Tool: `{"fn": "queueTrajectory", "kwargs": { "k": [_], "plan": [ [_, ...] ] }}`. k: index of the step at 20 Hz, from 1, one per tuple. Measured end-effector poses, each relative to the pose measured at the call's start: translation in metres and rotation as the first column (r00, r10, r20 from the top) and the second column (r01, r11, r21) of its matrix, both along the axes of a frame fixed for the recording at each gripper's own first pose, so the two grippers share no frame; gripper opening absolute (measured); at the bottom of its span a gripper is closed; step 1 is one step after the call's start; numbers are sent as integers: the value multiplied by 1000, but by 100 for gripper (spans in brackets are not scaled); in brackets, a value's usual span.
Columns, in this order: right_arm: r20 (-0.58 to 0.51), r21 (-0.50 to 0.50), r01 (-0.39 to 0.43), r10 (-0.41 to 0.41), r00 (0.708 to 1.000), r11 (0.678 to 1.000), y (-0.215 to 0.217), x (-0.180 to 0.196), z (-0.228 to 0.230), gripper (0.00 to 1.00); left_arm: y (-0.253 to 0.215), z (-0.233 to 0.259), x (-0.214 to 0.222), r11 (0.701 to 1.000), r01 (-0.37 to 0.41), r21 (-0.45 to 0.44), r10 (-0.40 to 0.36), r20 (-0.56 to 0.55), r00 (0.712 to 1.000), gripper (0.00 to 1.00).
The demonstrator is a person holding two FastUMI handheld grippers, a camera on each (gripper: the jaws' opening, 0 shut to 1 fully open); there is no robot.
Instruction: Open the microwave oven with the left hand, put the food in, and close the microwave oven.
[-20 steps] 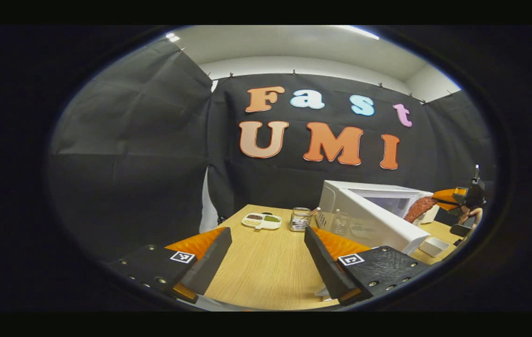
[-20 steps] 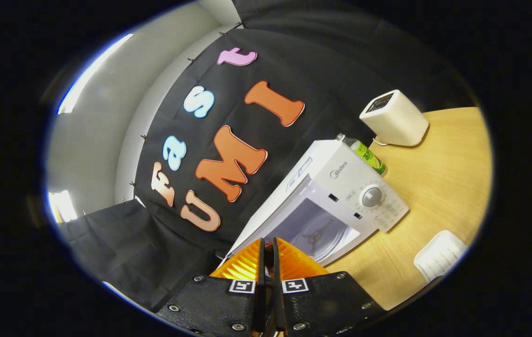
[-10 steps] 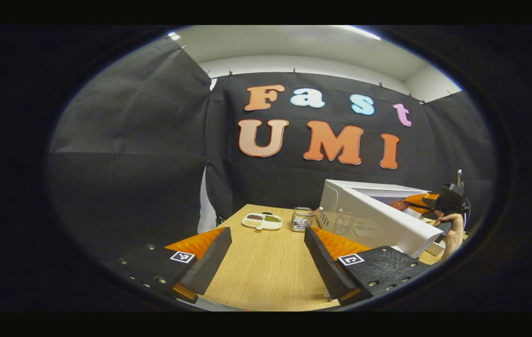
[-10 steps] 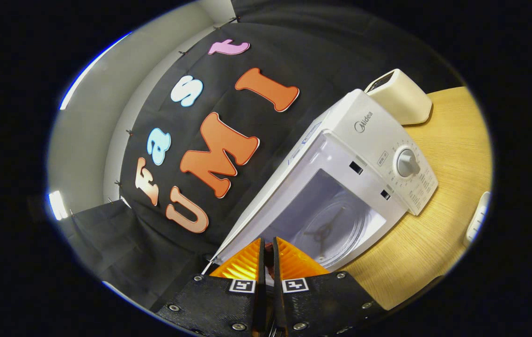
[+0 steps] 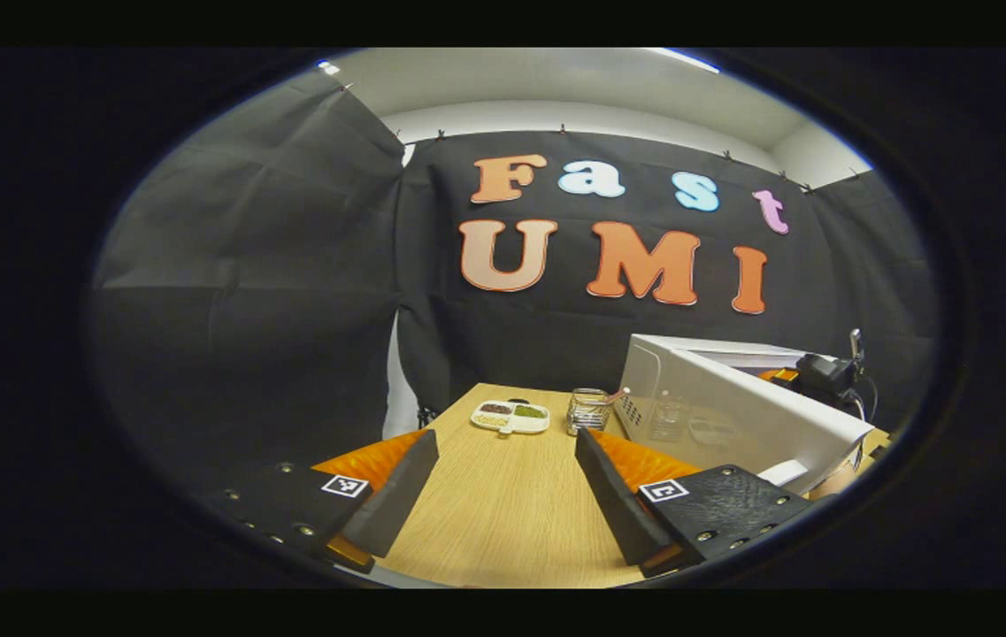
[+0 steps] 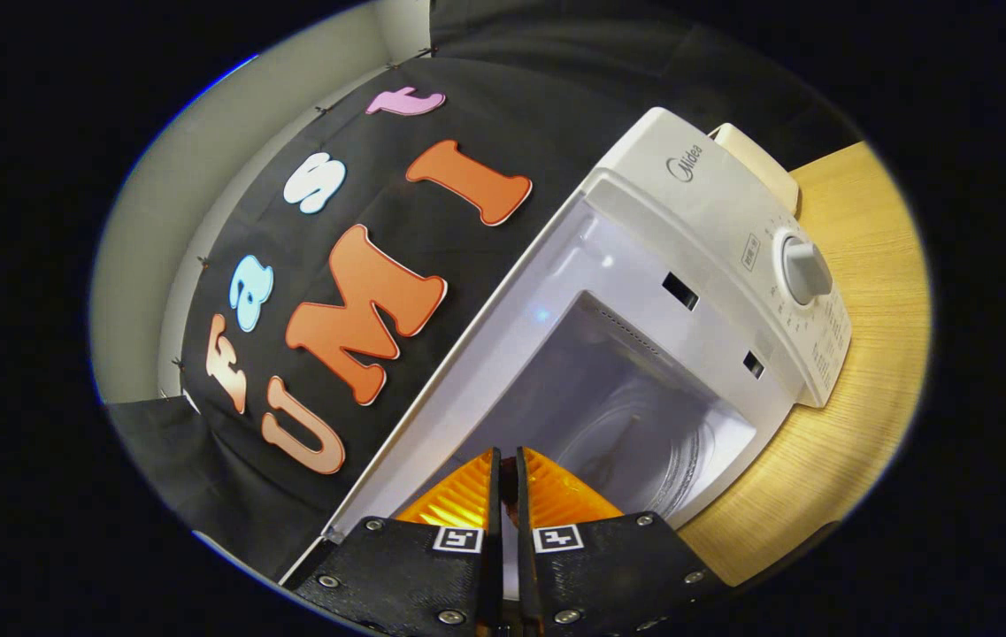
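Note:
The white microwave [image 6: 706, 203] stands on the wooden table with its door [image 5: 733, 416] swung wide open. Its cavity [image 6: 609, 380] and glass turntable [image 6: 657, 447] lie just beyond my right gripper [image 6: 507, 453], whose fingers are pressed almost together at the cavity mouth. The food between them is hidden in the right gripper view. In the left gripper view the right gripper [image 5: 821, 372] shows past the top edge of the open door. My left gripper [image 5: 507, 482] hangs open above the table [image 5: 503, 522], left of the door, holding nothing.
A white divided dish [image 5: 511, 416] and a glass jar [image 5: 589, 411] sit at the table's far end near the door's hinge side. A cream box-shaped device [image 6: 755, 150] stands behind the microwave. The control knob [image 6: 806, 270] is on the right panel.
My right gripper has carried the reddish food from in front of the microwave to the cavity mouth; the cavity now looms much larger. The left gripper has barely moved and stays open.

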State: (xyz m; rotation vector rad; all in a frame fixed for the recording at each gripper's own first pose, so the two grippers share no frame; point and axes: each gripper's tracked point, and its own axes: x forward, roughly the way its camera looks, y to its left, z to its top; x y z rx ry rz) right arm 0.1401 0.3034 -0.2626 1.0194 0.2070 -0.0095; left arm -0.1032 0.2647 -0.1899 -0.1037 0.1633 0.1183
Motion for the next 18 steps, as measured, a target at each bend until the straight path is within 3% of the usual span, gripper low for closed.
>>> {"fn": "queueTrajectory", "kwargs": {
  "k": [6, 12, 14, 15, 18],
  "plan": [
    [-63, -126, 40, -48, 997, 991, -10, 12, -26, 6, 0, -10, 8, 1000, -2, -15, 2, -23, 1000, 95],
    [-145, -322, -40, -8, 989, 946, -18, 15, -44, 18, -5, -11, 7, 1000, 4, -17, -4, -27, 1000, 95],
    [-129, -369, -55, 7, 992, 928, -20, 11, -37, 37, -2, -11, 6, 1000, -3, -15, 3, -23, 1000, 94],
    [-120, -407, -62, 14, 993, 911, -21, 8, -33, 53, -1, -9, 6, 1000, -7, -12, 7, -20, 1000, 94],
    [-91, -532, -100, 61, 994, 841, -22, -1, -18, 80, 0, -1, 3, 1000, -16, -2, 16, -1, 1000, 94]
  ]
}}
